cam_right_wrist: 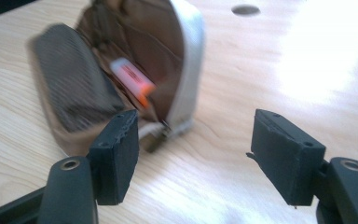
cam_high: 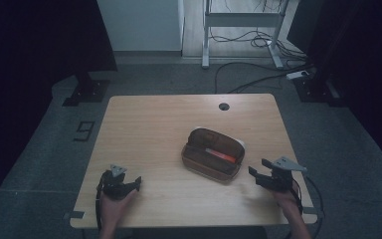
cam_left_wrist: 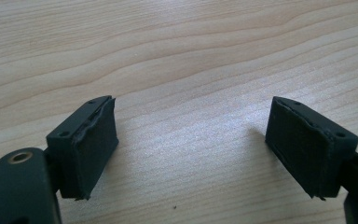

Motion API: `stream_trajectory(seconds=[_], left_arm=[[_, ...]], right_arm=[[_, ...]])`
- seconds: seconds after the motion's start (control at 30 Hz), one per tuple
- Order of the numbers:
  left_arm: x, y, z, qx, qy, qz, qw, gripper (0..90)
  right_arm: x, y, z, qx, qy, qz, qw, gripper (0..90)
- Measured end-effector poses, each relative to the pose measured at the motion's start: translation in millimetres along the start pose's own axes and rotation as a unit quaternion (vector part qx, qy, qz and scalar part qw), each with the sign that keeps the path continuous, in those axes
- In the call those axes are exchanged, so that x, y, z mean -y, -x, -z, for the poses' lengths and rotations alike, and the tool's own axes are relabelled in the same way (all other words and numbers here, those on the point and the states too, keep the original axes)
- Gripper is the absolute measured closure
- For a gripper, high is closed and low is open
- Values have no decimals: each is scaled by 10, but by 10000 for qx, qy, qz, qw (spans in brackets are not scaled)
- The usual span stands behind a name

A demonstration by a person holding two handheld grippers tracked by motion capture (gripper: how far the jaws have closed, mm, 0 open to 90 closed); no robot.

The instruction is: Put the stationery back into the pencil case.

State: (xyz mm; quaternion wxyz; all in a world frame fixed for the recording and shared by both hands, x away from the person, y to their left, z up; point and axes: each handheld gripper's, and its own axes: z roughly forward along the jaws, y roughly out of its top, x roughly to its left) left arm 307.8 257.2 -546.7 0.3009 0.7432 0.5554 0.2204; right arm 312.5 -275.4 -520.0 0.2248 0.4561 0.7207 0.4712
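Pale woodgrain table [cam_high: 149, 129], smooth. Oblong brown fabric pencil case [cam_high: 213, 154] lies unzipped, just left of right gripper [cam_high: 256, 175], jaws wide, empty. Left gripper [cam_high: 135, 183] wide too.

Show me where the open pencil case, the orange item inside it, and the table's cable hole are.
pencil case [cam_high: 199, 160]: high view, brown front wall.
orange item [cam_right_wrist: 133, 80]: right gripper view, its middle.
cable hole [cam_high: 224, 106]: high view, its centre.

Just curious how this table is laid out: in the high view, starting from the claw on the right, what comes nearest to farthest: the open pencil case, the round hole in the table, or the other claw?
From the right claw:
1. Open pencil case, just to its left at mid-table.
2. Round hole, beyond the case near the far edge.
3. Left claw, across the table at the near left.
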Motion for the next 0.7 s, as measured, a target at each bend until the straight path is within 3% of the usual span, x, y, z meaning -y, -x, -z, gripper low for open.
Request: stream_trajectory(seconds=[0.1, 0.27, 0.7], left_arm=[[0, 0, 0, 0, 0, 1, 10000, 164], [0, 0, 0, 0, -1, 0, 10000, 164], [0, 0, 0, 0, -1, 1, 10000, 164]], right_arm=[[48, 59, -18, -23, -156, -121, 9998, 305], [116, 77, -101, 21, -341, -127, 9993, 305], [173, 109, -183, 80, -579, -146, 9982, 280]])
